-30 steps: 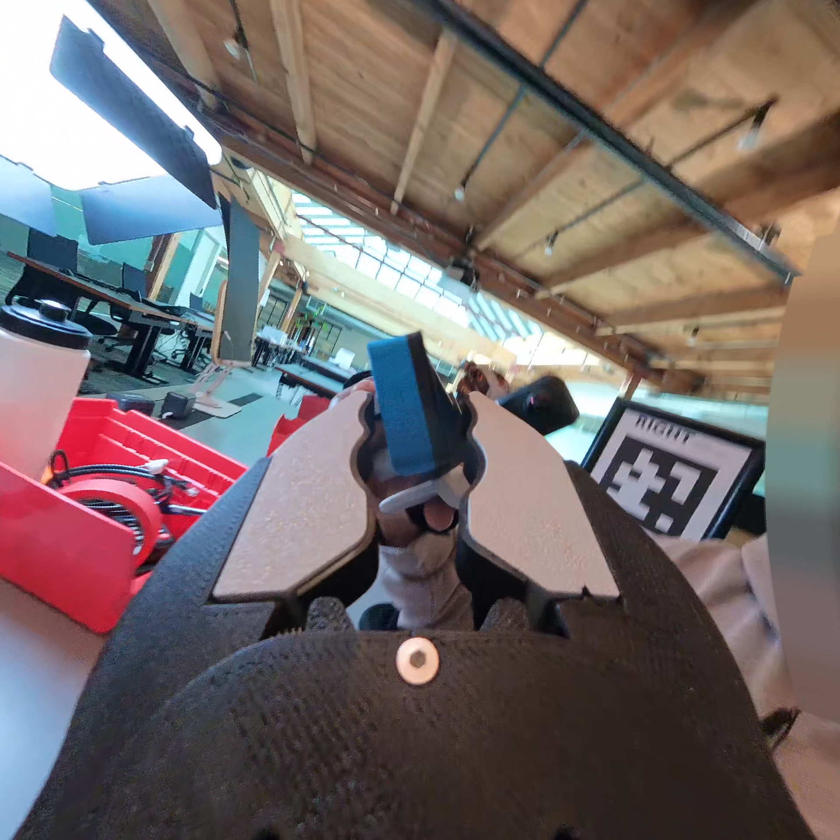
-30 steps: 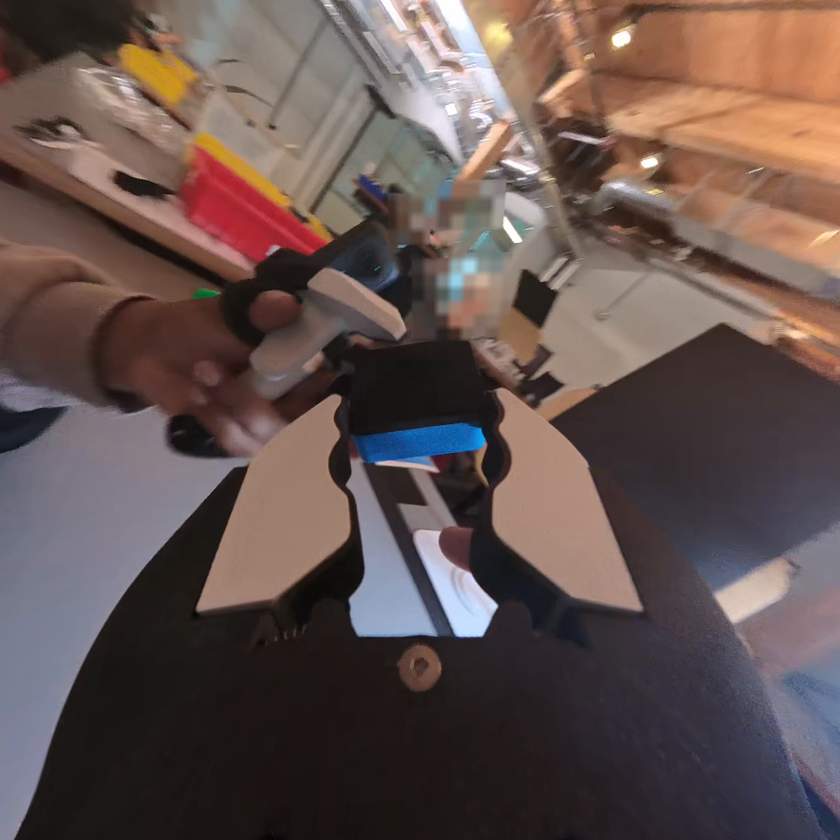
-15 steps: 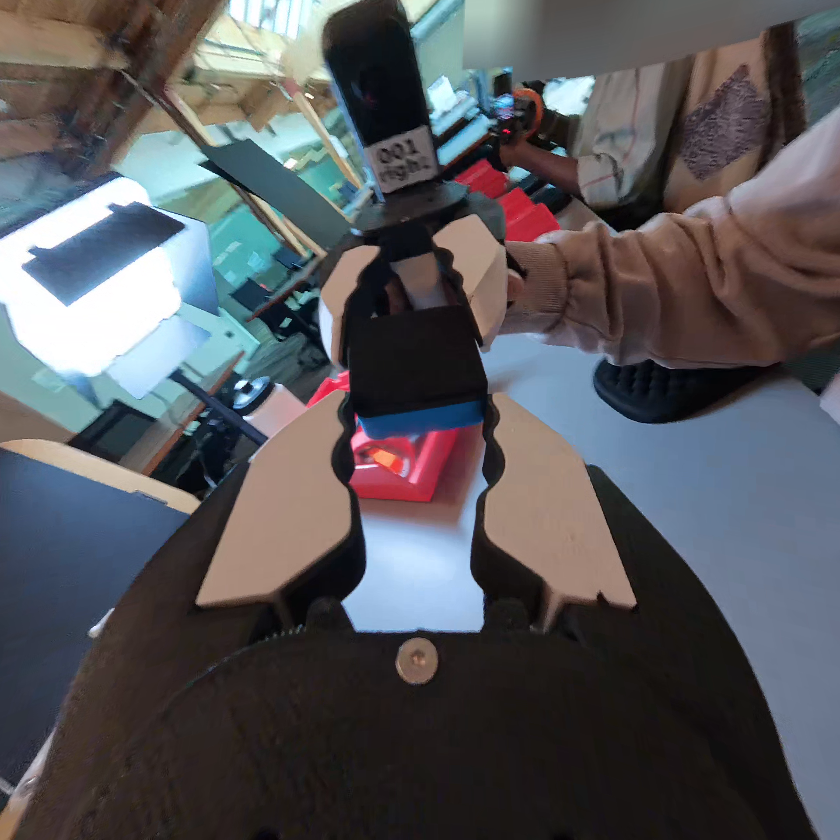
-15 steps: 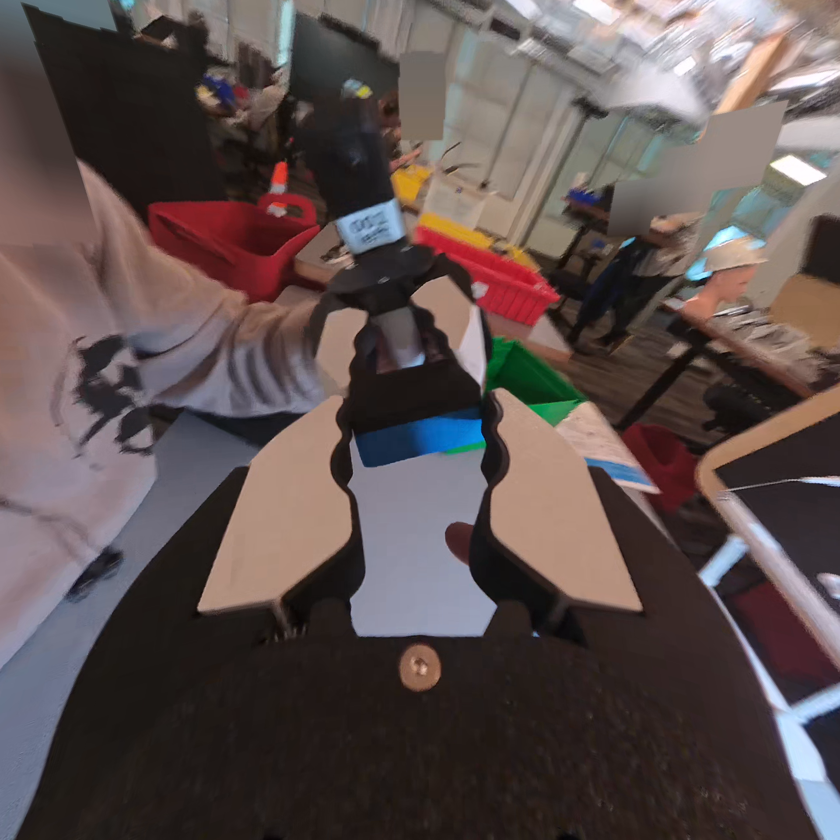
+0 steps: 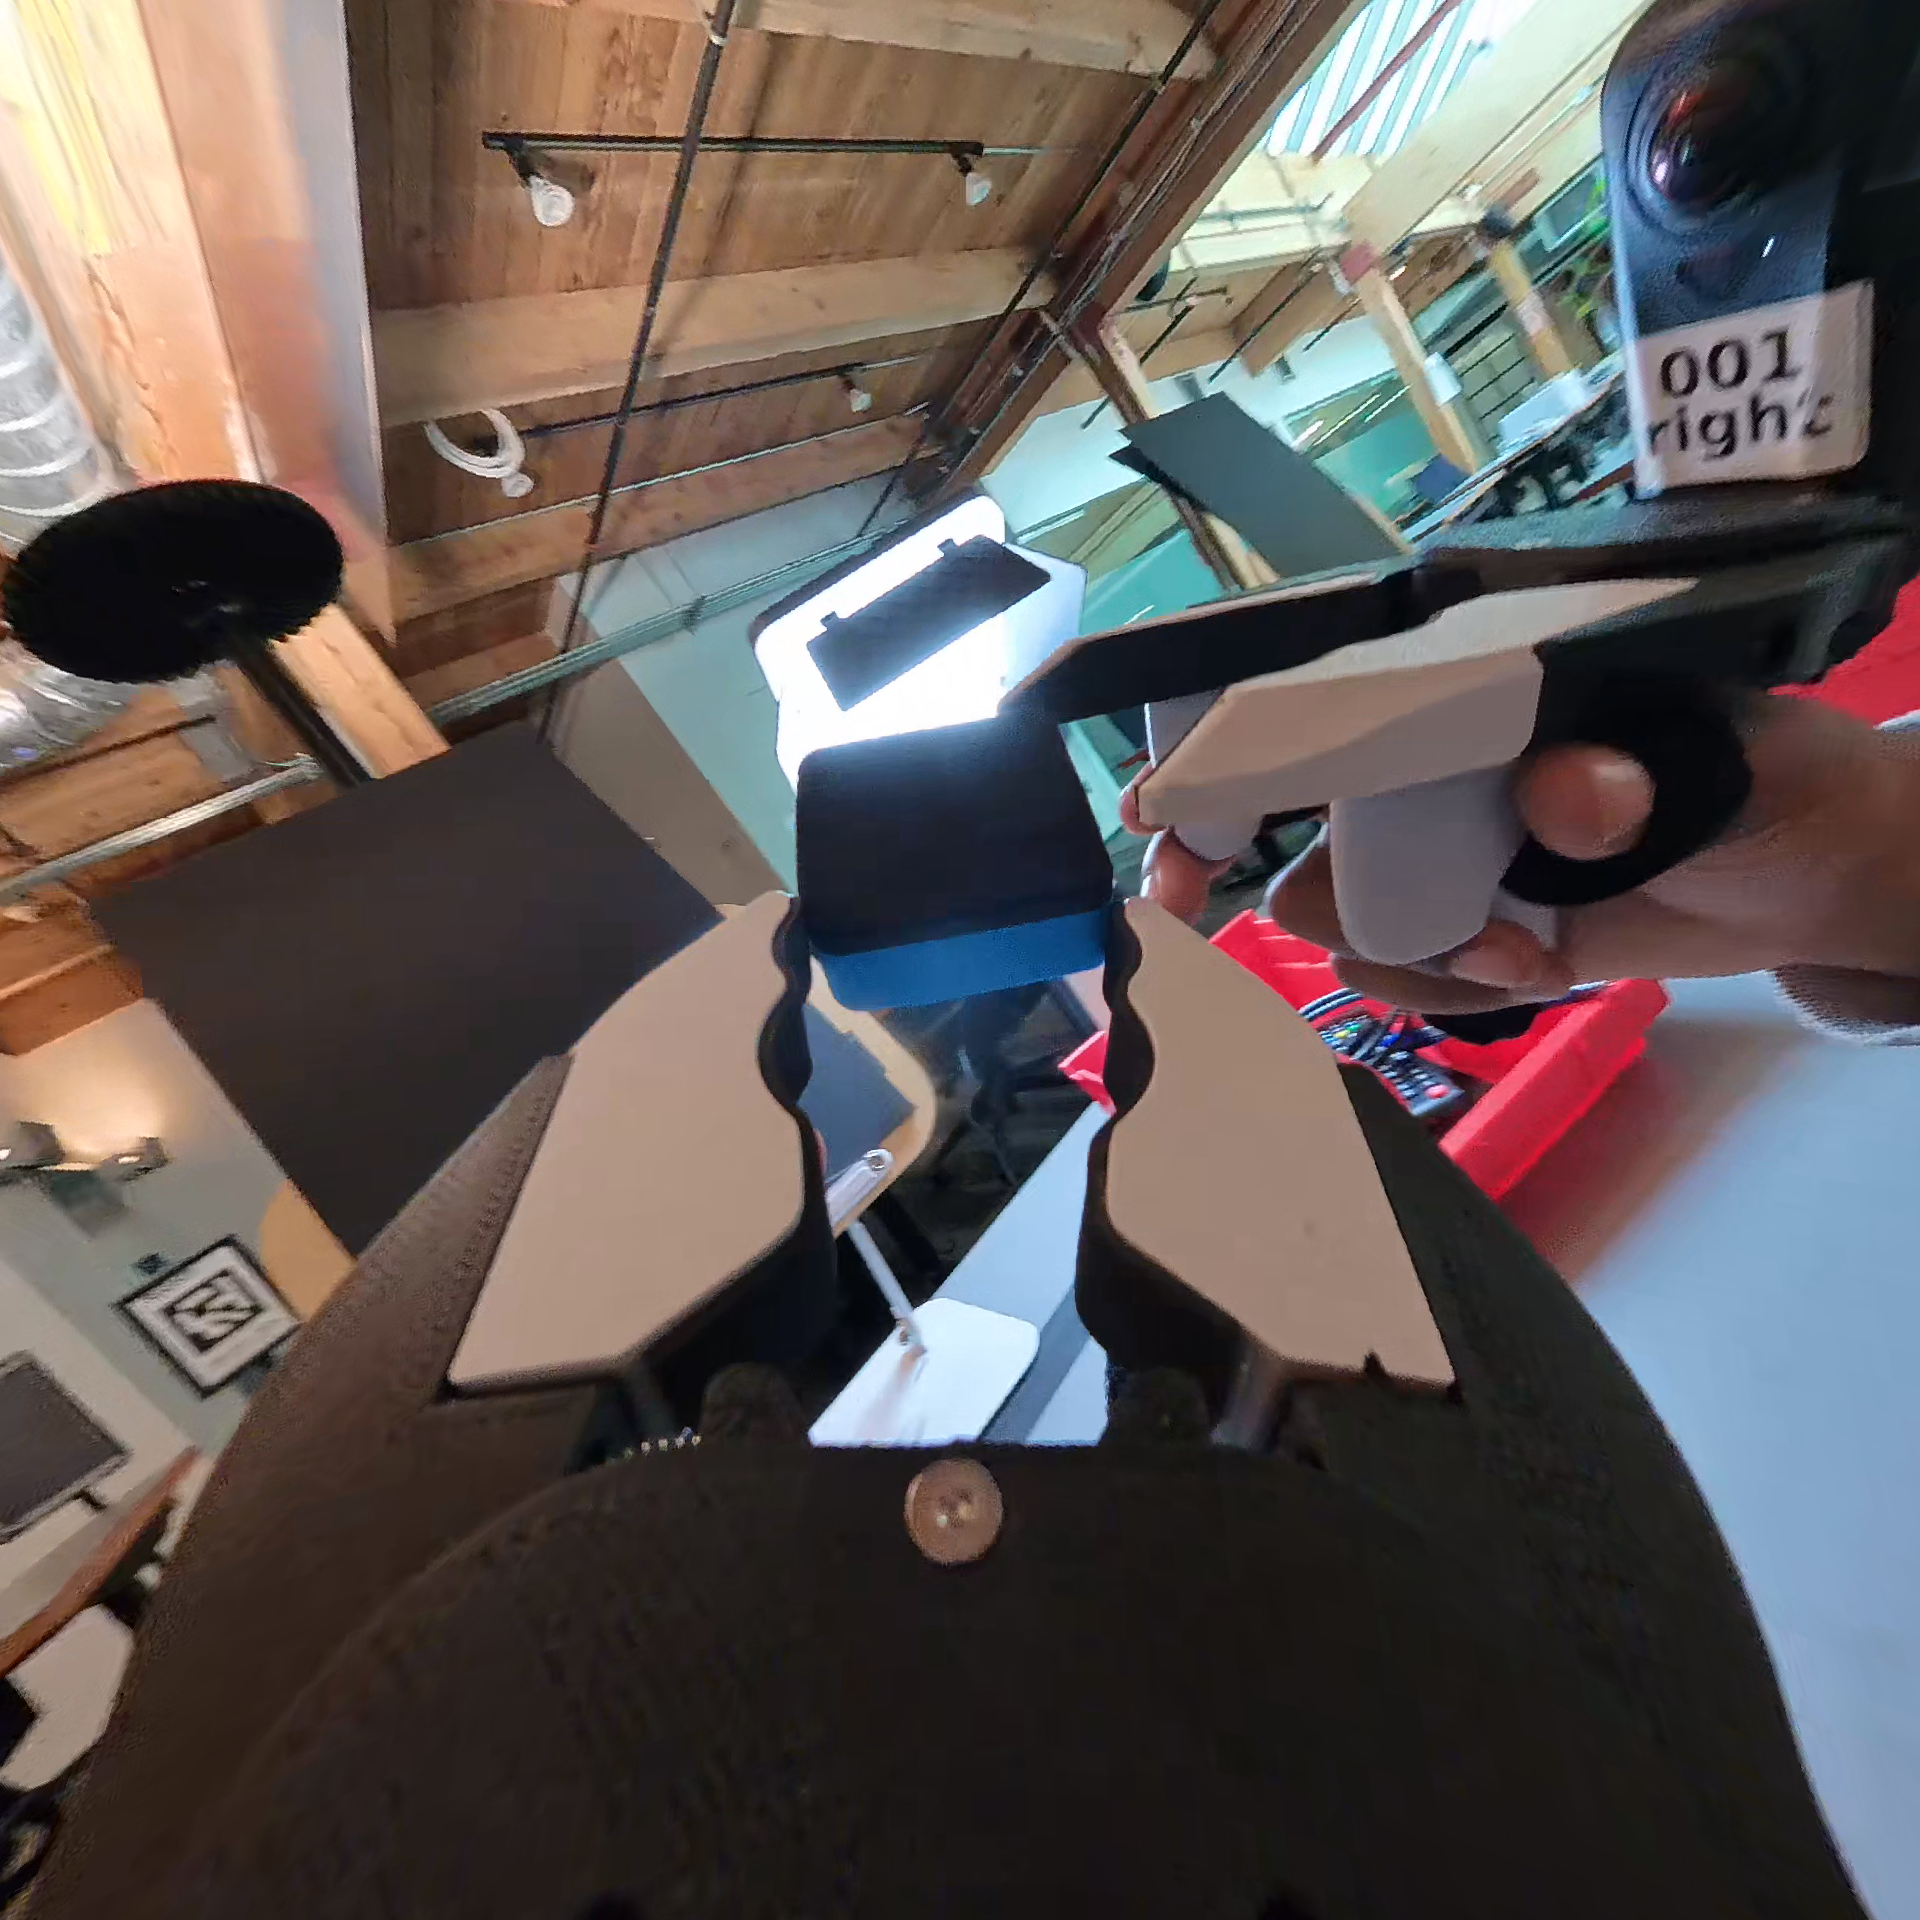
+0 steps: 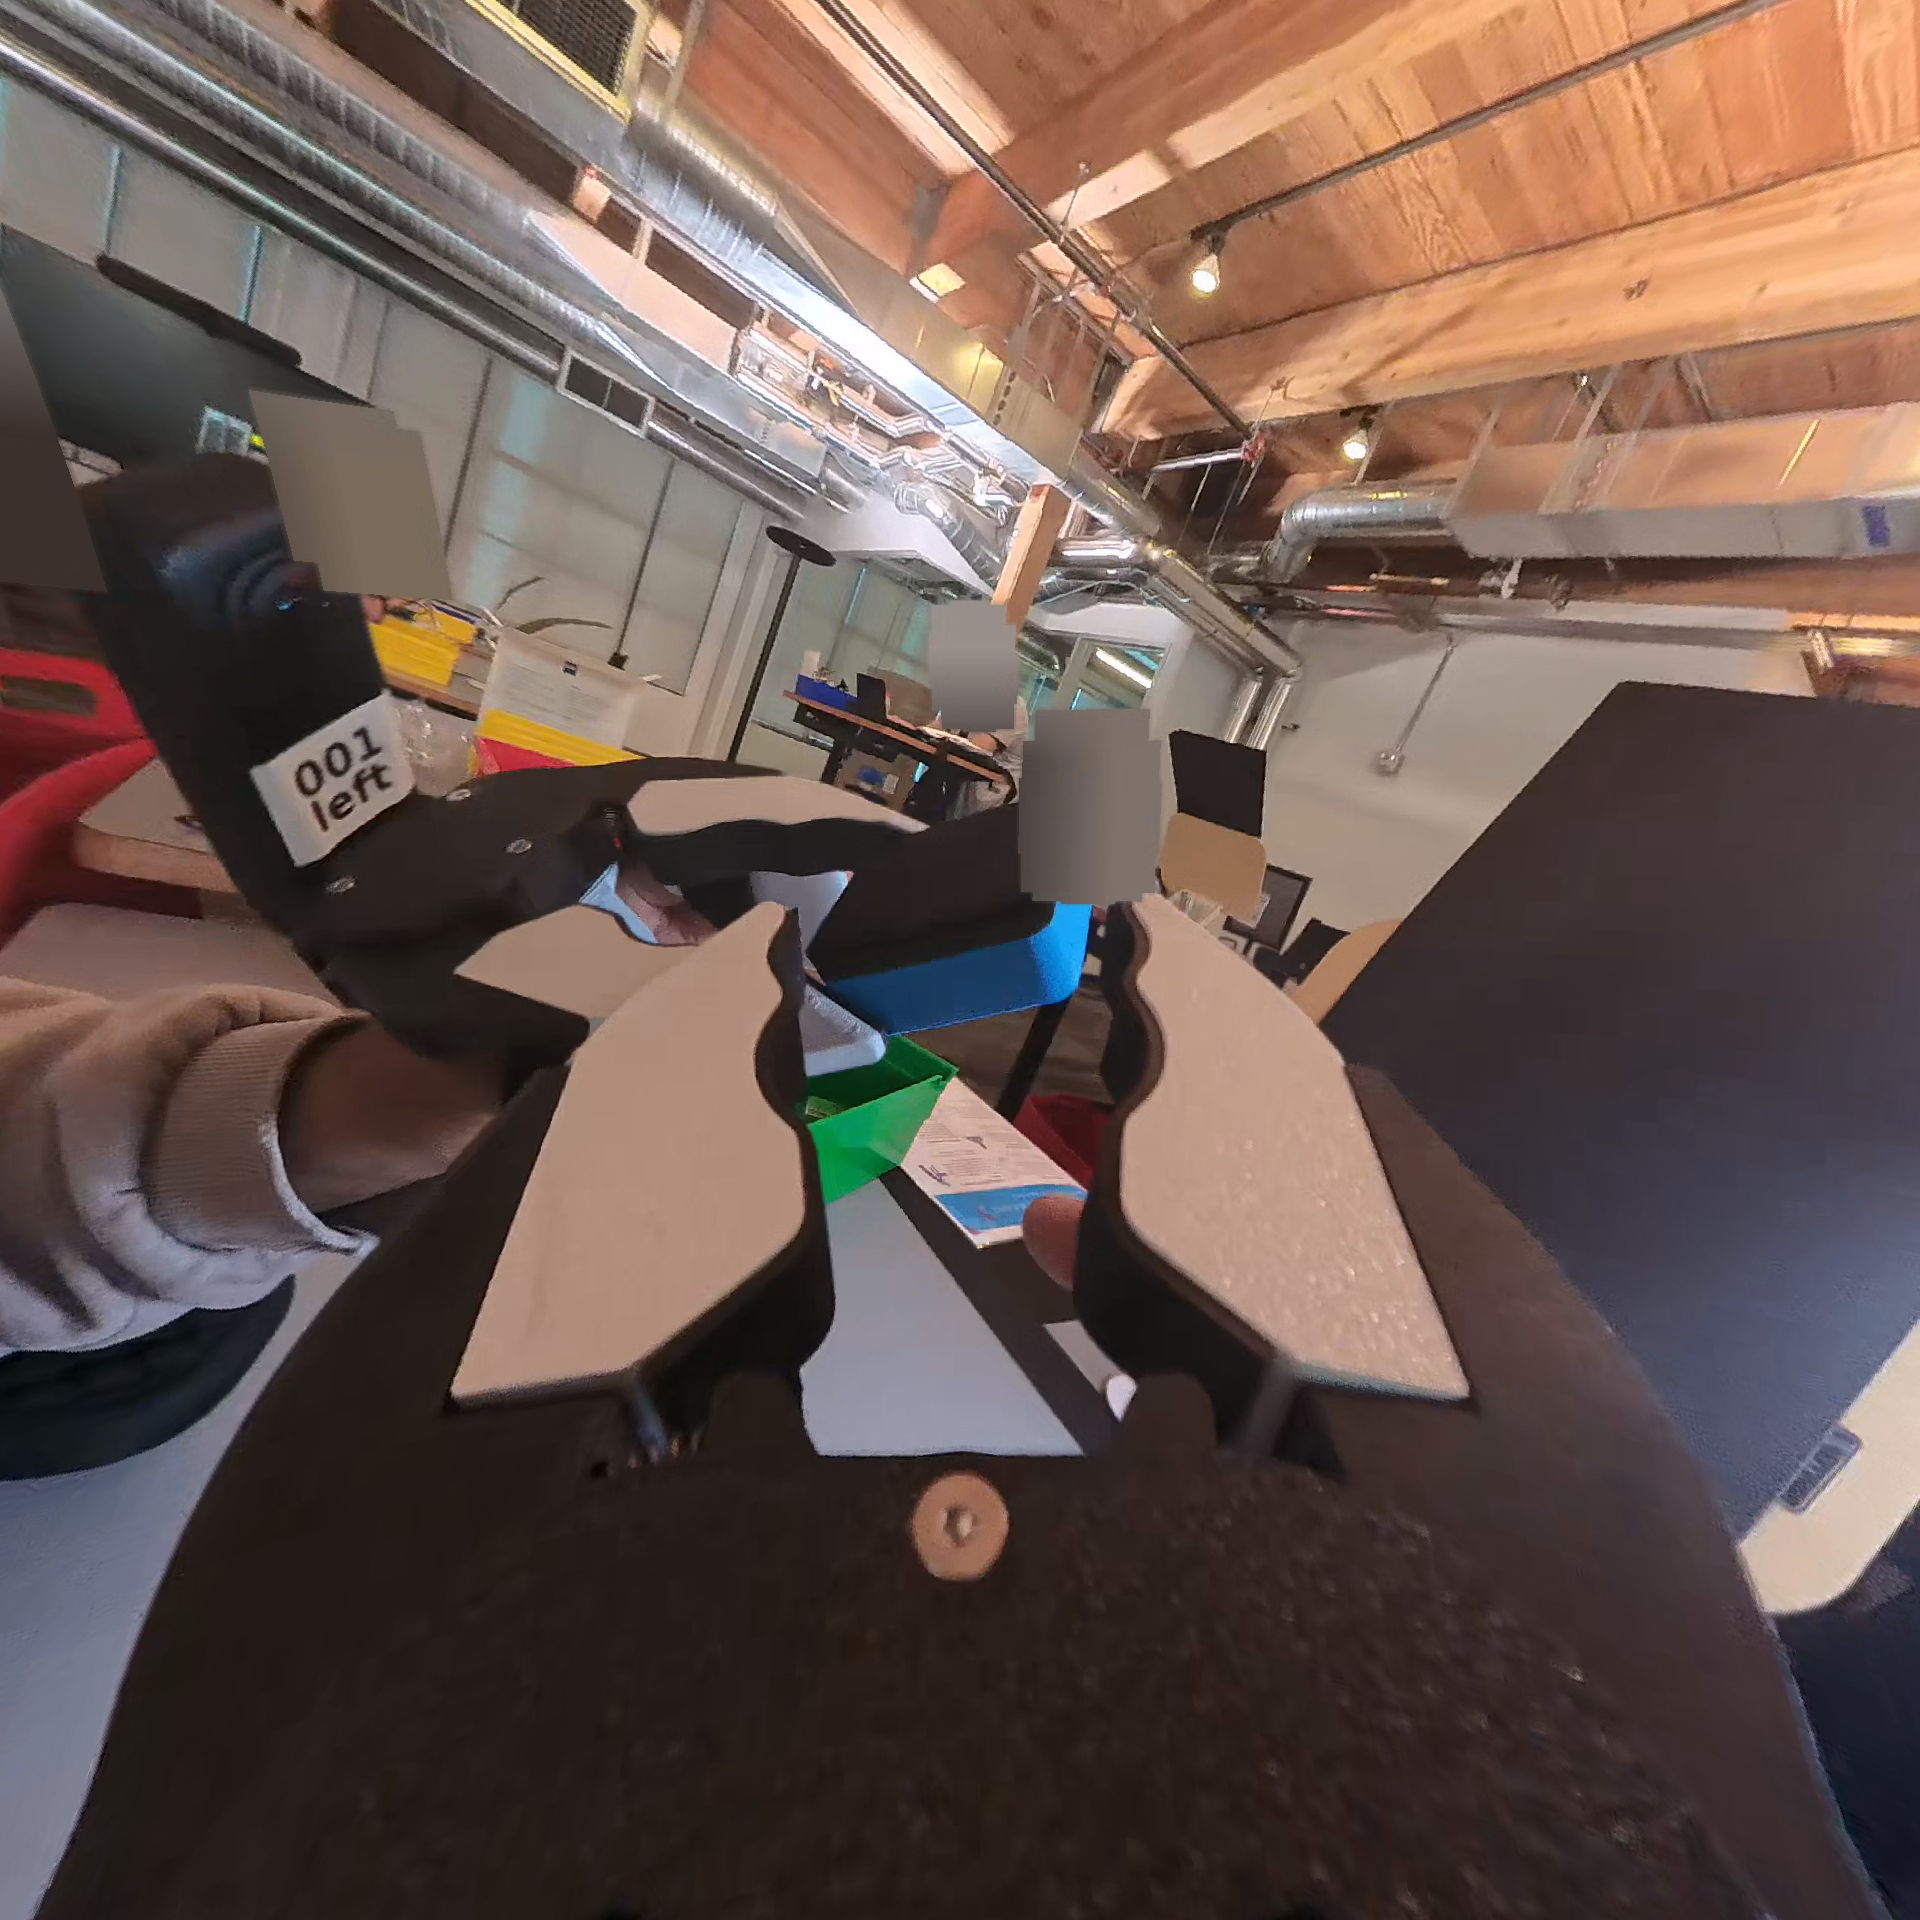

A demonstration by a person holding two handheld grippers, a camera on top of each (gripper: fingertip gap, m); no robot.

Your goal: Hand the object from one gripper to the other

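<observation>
The object is a small block with a black top and a blue bottom layer (image 5: 945, 831). My left gripper (image 5: 951, 925) is shut on it, with a tip against each end. The right gripper comes in side-on from the upper right, held by a hand. Its fingers (image 5: 1351, 727) end at the block's far right corner. In the right wrist view the block (image 6: 966, 971) sits tilted between the tips of my right gripper (image 6: 951, 935), very close to both. I cannot tell whether they touch it. The left gripper's fingers (image 6: 769, 805) reach in from the left.
A red bin (image 5: 1538, 1049) with cables stands on the grey table (image 5: 1714, 1299). A green bin (image 6: 883, 1122) and a leaflet (image 6: 987, 1174) lie on the table below the block. Black panels (image 6: 1662, 1039) stand to the right, and people sit at desks far behind. Less than 4 cm separates the two grippers' tips.
Half a second ago the two grippers faced each other head-on with the block between both sets of tips. Both views have swung upward and each gripper now shows side-on. The finger gaps look unchanged.
</observation>
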